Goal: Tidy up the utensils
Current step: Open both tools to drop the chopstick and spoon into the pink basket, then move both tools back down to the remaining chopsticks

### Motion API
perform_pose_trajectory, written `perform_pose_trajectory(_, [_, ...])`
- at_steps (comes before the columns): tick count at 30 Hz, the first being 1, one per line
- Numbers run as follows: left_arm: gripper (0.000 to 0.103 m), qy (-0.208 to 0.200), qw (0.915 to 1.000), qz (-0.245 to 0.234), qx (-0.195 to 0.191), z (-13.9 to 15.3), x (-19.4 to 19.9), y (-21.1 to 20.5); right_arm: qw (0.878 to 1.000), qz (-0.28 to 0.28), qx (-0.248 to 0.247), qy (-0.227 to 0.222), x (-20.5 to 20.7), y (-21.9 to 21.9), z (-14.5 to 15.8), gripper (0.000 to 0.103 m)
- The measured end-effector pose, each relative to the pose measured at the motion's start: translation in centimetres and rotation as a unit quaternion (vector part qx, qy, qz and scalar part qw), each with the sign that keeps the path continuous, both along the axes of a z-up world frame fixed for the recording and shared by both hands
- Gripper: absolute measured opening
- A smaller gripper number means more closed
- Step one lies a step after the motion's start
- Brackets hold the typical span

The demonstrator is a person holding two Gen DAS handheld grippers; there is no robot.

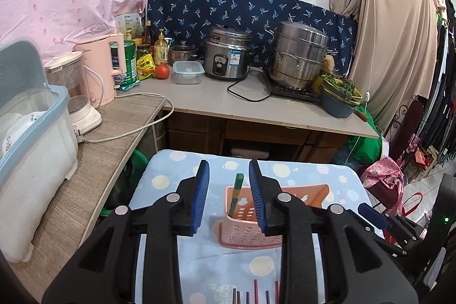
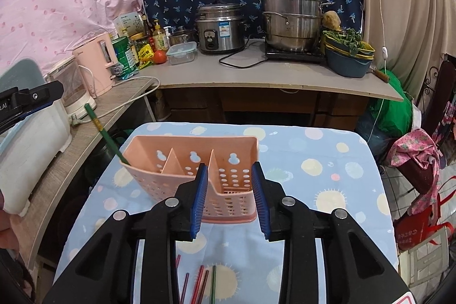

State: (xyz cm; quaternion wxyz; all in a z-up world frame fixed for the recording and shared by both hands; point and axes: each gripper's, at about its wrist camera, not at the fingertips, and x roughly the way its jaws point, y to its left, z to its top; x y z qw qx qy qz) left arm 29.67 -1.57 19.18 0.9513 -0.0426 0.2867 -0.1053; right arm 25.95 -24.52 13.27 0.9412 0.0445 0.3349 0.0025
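Both sets of tongs hang with their blue-padded jaws spread and nothing between them: the left tongs [image 1: 229,197] hover over the near end of the tabletop [image 1: 182,161], and the right tongs [image 2: 229,198] sit just in front of the pink utensil caddy [image 2: 182,158], their jaws framing its right-hand compartment. The caddy stands upright on the blue, sun-and-planet patterned cloth that covers the tabletop, divided into three compartments. A single green chopstick [image 2: 107,133] stands in the leftmost compartment, leaning out toward ten o'clock over the caddy's rim. At six o'clock from the caddy, close under the right tongs, a handful of loose chopsticks [image 2: 203,285], red, dark and green, lie flat on the cloth, roughly parallel and pointing away. Off at nine o'clock a side counter [image 1: 114,133] carries a white dish bin [image 1: 34,150] with a blue rim and a pink kettle [image 1: 99,70]. Farther back, at twelve o'clock, a grey counter [image 1: 228,101] holds a rice cooker [image 1: 226,54], a tall steel steamer pot [image 1: 297,54] and a tomato [image 1: 162,71].
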Motion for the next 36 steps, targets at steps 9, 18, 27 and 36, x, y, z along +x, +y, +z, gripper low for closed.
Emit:
perform_pose_trajectory(9, [0.033,0.014,0.9998,0.008,0.007,-1.8,-4.5,1.7,1.000,0.000,0.014,0.013,-5.1,-0.1,-1.1,0.033])
perform_pose_trajectory(18, [0.033,0.069,0.9971,0.009,0.028,-8.1,-9.6,3.0,0.998,0.007,0.025,0.053,-12.0,0.4,-5.2,0.036])
perform_pose_trajectory(27, [0.033,0.116,0.9918,0.009,0.054,-13.6,-13.7,3.8,0.994,0.007,0.042,0.106,-17.0,1.0,-10.0,0.036])
perform_pose_trajectory(36, [0.033,0.149,0.9867,-0.001,0.065,-17.2,-17.2,3.7,0.989,0.015,0.041,0.143,-19.8,2.3,-13.9,0.036])
